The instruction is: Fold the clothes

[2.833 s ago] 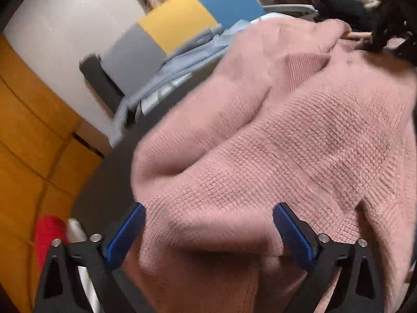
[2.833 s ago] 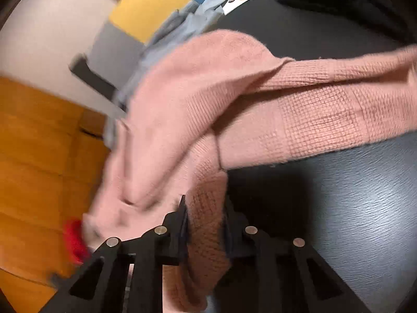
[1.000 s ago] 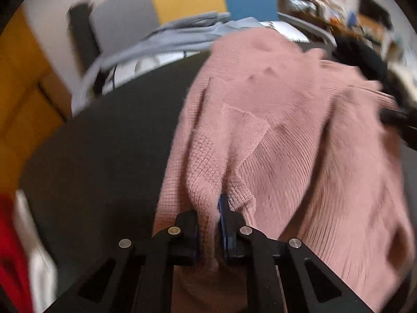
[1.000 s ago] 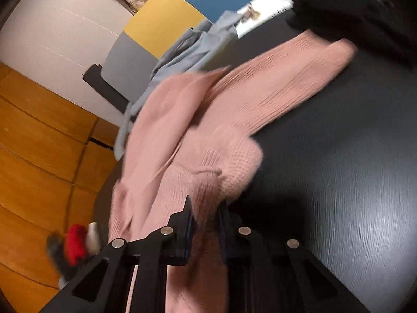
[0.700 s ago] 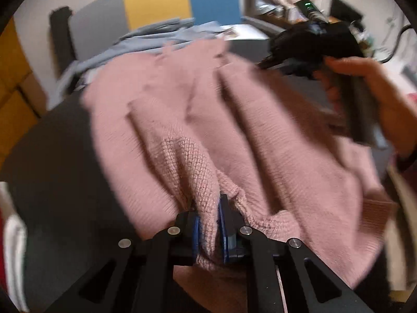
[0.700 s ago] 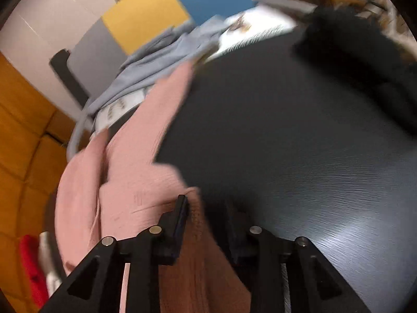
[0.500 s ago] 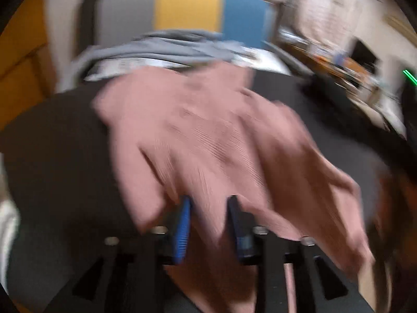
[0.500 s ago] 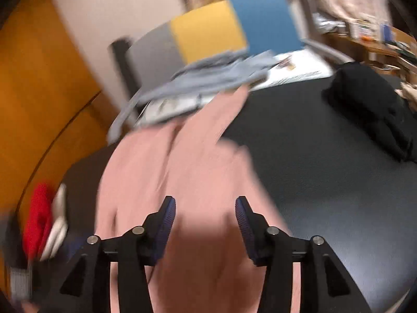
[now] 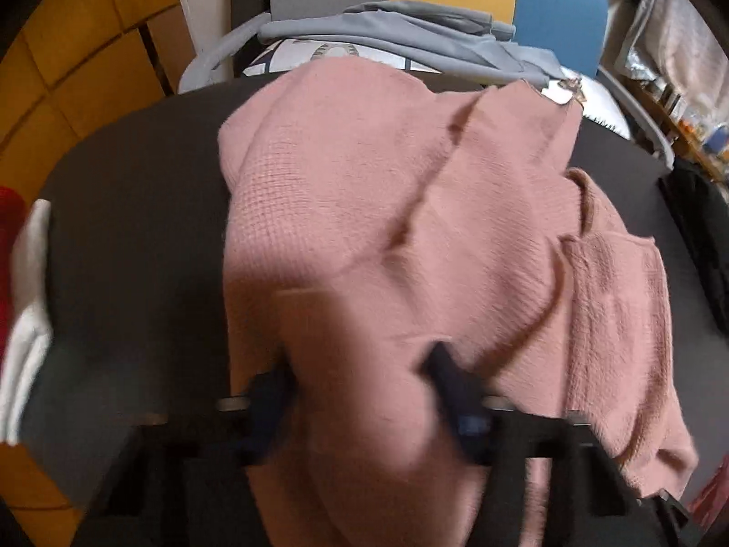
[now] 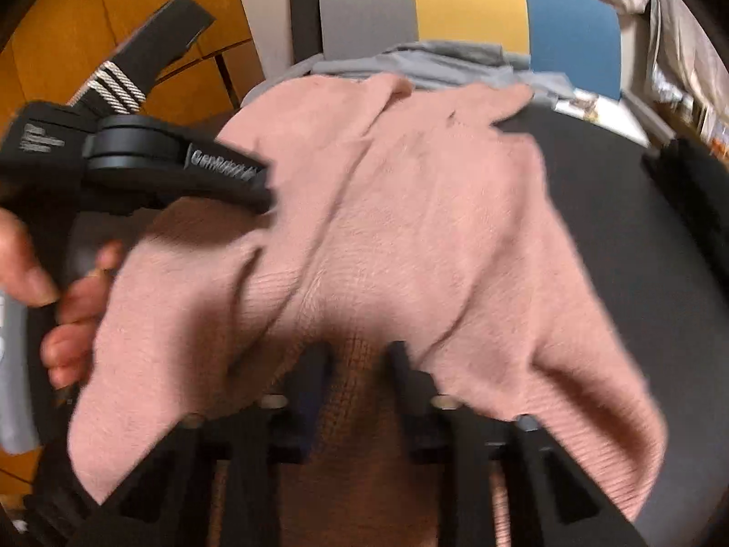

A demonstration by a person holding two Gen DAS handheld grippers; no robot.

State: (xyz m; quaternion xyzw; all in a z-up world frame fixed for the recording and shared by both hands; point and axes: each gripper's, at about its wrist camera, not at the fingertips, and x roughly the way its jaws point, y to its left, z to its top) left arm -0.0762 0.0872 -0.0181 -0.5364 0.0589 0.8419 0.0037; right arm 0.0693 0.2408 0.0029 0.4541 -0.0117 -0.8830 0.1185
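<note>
The pink knit sweater [image 9: 410, 209] lies rumpled on the dark table [image 9: 132, 209], spread out ahead of both your tongs and running back under them toward you. Your left gripper [image 9: 360, 392] has a fold of the near edge between its fingers; the jaws are closing, with the knit bulging between them, though blur keeps you from seeing whether the pads press it yet. Your right gripper [image 10: 360, 378] is closing too, its fingers narrowly apart with a ribbed strip of the sweater [image 10: 410, 237] running between them and seemingly squeezed. From the right wrist view, your left hand [image 10: 68, 319] and the body of its tool sit to the left of the right tongs, at the sweater's left edge. Beyond the far edge of the sweater, straight ahead of both tongs, a grey-blue garment [image 9: 410, 32] is draped over a chair [image 10: 469, 9] with a grey, yellow and blue back. Far right of the tongs, a black garment [image 9: 701, 228] rests at the table's edge. Left of the left tongs lie a white cloth [image 9: 27, 310] and something red [image 9: 9, 223].
</note>
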